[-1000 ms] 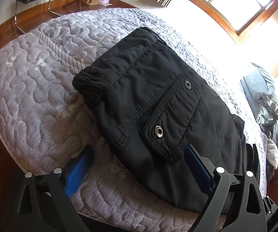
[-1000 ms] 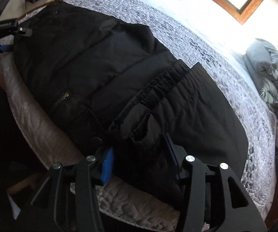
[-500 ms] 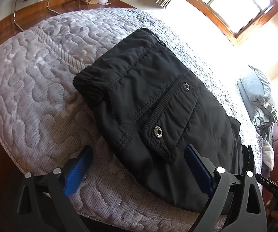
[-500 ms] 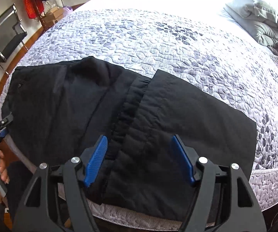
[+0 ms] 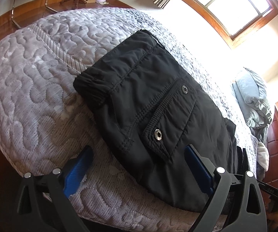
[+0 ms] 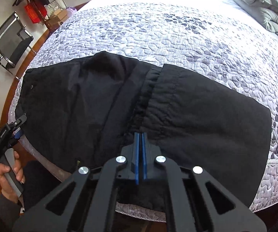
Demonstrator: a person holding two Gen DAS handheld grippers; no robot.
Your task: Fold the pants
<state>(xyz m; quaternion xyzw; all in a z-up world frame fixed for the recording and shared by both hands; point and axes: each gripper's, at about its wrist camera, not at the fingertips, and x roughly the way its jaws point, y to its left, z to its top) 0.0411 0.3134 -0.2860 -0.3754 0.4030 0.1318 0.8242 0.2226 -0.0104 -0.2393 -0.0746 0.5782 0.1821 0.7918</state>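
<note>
Black padded pants lie folded on the quilted grey bed, their snap pocket facing up. My left gripper is open at the pants' near edge, one blue pad over the quilt and the other over the cloth. In the right wrist view the pants spread across the bed, with a cuffed leg end folded over the middle. My right gripper points steeply down with its blue pads pressed together, pinching cloth at that cuff seam. The left gripper shows at the pants' left end, held by a hand.
A metal-framed chair stands on the wooden floor past the bed's left side, near a red basket and boxes. A bunched grey duvet lies at the head of the bed. A bright window is behind.
The right gripper swung round over the pants, then its jaws went from wide open to shut at the cuff seam. The left gripper stayed open in place.
</note>
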